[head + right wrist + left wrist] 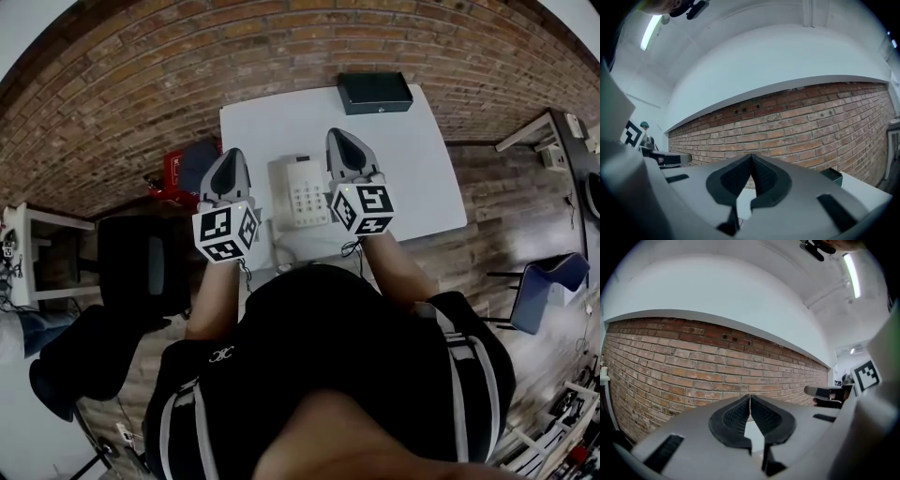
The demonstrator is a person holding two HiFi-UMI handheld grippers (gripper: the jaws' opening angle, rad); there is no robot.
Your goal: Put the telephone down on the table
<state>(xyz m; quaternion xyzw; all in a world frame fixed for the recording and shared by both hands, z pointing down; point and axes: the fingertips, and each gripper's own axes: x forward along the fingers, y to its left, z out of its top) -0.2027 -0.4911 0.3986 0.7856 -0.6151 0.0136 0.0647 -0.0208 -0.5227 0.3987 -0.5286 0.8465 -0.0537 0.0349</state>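
1. Left of the telephone (302,192), past the tabletop (422,187) edge: a black chair (141,262), matt and padded, on wood flooring.
2. Just left of the telephone: the left gripper (232,156), a grey moulded shell with black ribbed pads. In the left gripper view its jaws (750,398) are pressed together with nothing between them. They point level at the brick wall (693,362).
3. Landmark item: the telephone is white hard plastic, a rectangular desk set with a pale keypad. It lies flat on the white, smooth tabletop. Its long axis runs from the near edge toward the far edge, parallel to both grippers. It sits below and between the two sets of jaws, and neither gripper view shows it. Judged already set down.
4. Just right of the telephone: the right gripper (339,139), of the same make, overlaps the set's right edge in the head view, so it is probably the nearer one. Its jaws (751,157) are likewise closed on nothing.
5. Beyond the telephone, at the far right corner: a black box (375,92), flat and rigid.
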